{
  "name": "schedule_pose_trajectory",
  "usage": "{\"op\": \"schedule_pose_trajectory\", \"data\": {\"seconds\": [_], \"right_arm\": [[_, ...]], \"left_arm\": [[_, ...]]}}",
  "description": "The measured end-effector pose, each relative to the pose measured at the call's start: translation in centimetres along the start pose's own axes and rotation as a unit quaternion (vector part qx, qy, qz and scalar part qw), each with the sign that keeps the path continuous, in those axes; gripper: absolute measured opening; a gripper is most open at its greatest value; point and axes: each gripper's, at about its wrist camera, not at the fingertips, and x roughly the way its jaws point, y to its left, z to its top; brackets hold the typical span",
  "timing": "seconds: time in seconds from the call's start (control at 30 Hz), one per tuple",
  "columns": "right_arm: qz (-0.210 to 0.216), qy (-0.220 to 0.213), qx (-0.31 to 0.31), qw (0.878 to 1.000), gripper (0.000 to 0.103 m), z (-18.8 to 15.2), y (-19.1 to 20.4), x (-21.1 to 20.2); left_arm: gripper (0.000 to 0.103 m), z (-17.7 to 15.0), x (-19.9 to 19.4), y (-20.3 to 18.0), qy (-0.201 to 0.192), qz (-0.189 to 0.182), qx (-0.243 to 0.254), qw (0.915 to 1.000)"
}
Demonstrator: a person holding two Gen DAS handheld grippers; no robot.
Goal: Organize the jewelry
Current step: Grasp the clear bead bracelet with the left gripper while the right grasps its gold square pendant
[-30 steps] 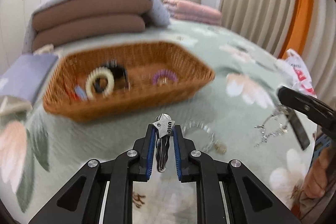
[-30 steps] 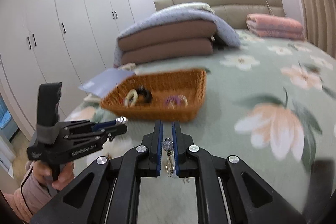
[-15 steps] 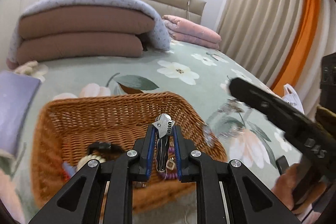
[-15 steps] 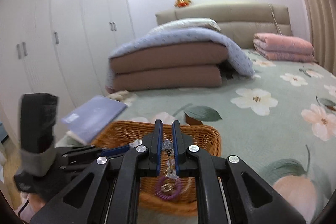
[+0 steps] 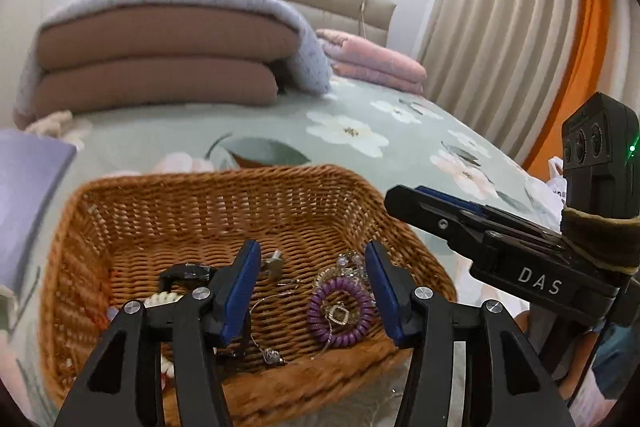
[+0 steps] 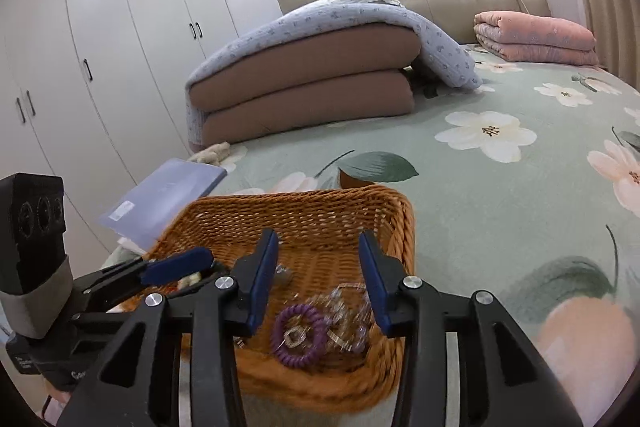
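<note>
Both grippers hang over the near end of a wicker basket (image 5: 120, 211) that stands on a bed with a pale green floral cover (image 6: 500, 211). The left gripper (image 5: 312, 287) has its blue-padded jaws apart, having just been opening, and nothing is clamped between them; in its view a small silver charm (image 5: 275, 264) lies on the basket floor in the gap below the pads, touching neither. The right gripper (image 6: 318, 277) is likewise spread, its jaws having just been opening, with no piece pressed between the pads.

Inside the basket, a purple coiled hair tie (image 5: 340, 311) lies near the front right corner with a small square metal pendant (image 5: 338, 313) resting in its ring. A loose heap of clear bead jewelry (image 6: 348, 311) sits just beside it, touching it on the right in the right wrist view. A thin silver chain (image 5: 268, 339) trails across the floor toward the front wall. Toward the front left are a black hair clip (image 5: 186, 273) and a string of white beads (image 5: 160, 299), partly hidden behind the left gripper's finger.

Outside the basket's left side lies a lavender folder (image 6: 168, 195). At the head of the bed are folded brown quilts (image 6: 304, 95) under a blue-grey blanket, and a folded pink blanket (image 6: 536, 37).
</note>
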Motion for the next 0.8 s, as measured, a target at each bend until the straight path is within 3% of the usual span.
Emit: {"op": "schedule_pose_trajectory", "data": {"seconds": [0.2,0.33,0.5,0.63,0.8], "right_arm": [[0.002,-0.003,-0.027,1.0,0.045,-3.2,1.3,-5.0],[-0.004,0.013,-0.036,0.999,0.045,-6.8,1.6,-7.6],[-0.005,0.042,-0.05,0.998,0.045,-10.6,1.9,-9.6],[-0.019,0.065,-0.08,0.995,0.045,-12.7,2.6,-9.7],[-0.026,0.083,-0.102,0.991,0.045,-14.2,3.3,-9.1]], "left_arm": [[0.056,-1.4,-4.3,-1.9,-0.02,-0.015,0.032,0.9992],[0.056,-3.8,-6.1,-2.5,-0.011,-0.027,0.038,0.9989],[0.056,-6.7,-5.9,-2.6,0.034,-0.044,0.027,0.9981],[0.056,-8.0,-3.0,-2.1,0.092,-0.059,0.014,0.994],[0.053,-8.9,-0.5,-1.5,0.134,-0.057,0.0,0.9893]]}}
